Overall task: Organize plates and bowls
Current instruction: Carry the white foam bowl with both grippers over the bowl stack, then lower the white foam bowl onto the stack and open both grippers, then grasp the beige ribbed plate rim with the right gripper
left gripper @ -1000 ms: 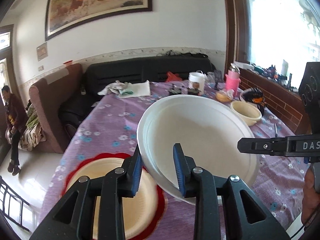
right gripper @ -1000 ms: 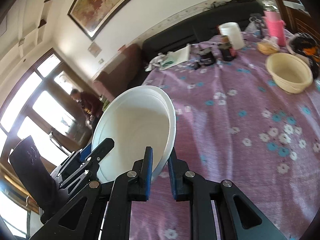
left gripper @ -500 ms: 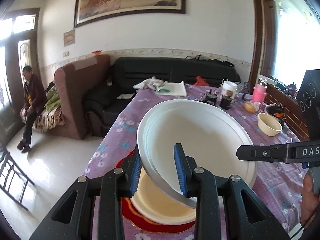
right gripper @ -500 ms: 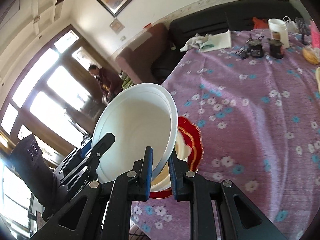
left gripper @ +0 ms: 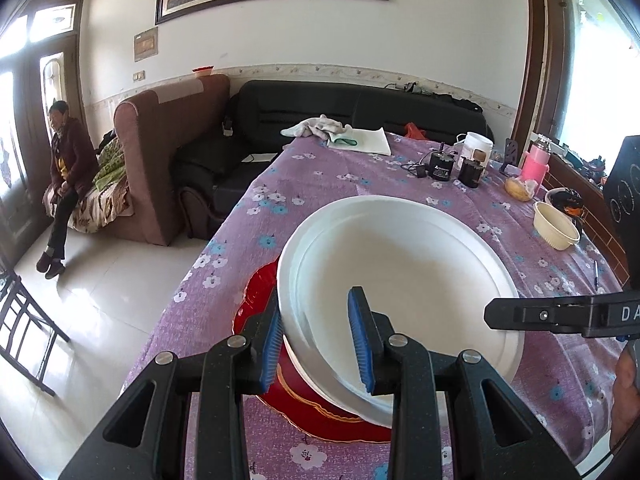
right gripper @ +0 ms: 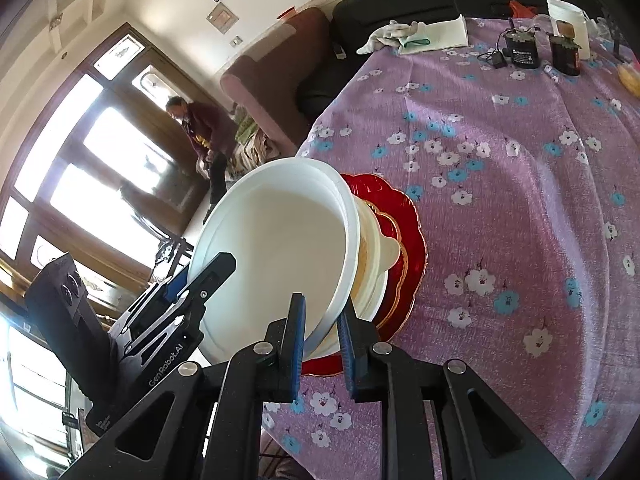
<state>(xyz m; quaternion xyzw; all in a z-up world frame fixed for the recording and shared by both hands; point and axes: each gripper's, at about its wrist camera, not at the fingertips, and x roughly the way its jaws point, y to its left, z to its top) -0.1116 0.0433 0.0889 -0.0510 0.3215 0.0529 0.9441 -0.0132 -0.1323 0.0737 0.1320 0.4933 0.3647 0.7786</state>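
Both the left gripper and right gripper pinch the white plate's rim at its 7 and 4 o'clock, steadying it above the red plate for stacking.

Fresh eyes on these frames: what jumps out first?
The big white plate, tilted and gripped at its rim by both the left gripper and the right gripper, fills the middle. Under it sits a cream plate on a red plate, near the edge of the purple flowered tablecloth.
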